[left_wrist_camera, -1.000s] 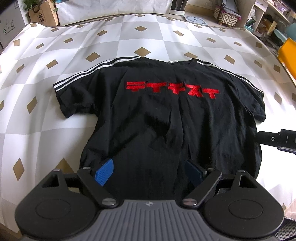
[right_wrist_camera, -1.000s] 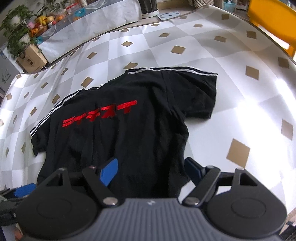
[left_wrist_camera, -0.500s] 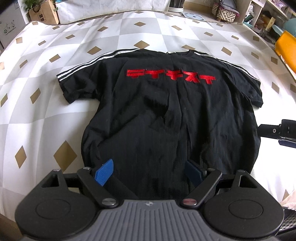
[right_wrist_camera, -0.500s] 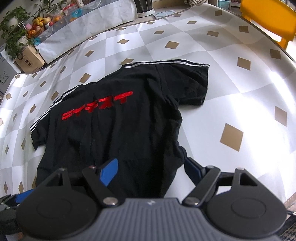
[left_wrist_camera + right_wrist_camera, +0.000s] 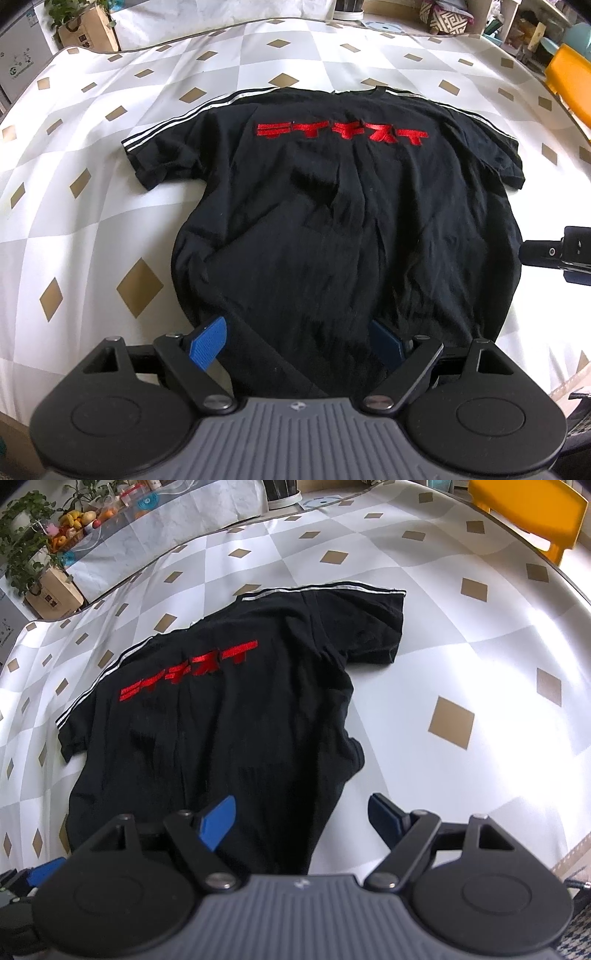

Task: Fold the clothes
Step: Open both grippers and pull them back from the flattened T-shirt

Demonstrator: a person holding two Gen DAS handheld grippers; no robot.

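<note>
T-shirt [image 5: 343, 229]: black, spread flat and face-down or back-up on the tablecloth, collar at the far side, hem nearest the grippers; some wrinkles through the middle.
Red lettering [image 5: 341, 133]: one row across the upper part of the shirt, just below the collar.
Sleeves: both spread out to the sides; white stripes [image 5: 177, 122] run along the shoulders and sleeve tops.
Tablecloth [image 5: 92, 206]: white and grey checks with small tan diamonds, covers the whole surface under the shirt.
Left gripper [image 5: 295, 338]: jaws wide apart, holding nothing; blue fingers [image 5: 207, 341] sit at the hem, left one at the shirt's lower left edge, right one over the black cloth. Whether they touch the fabric cannot be told.
Right gripper [image 5: 301, 816]: jaws wide apart, holding nothing; left finger over the hem's right corner area, right finger over bare tablecloth just beside the shirt's edge.
Gripper relation: right gripper shows at the right edge of the left wrist view, beside the shirt's right side.
Background: yellow chair [image 5: 528, 513] beyond the table's far right, potted plants [image 5: 22, 550] and a cardboard box at far left.
</note>
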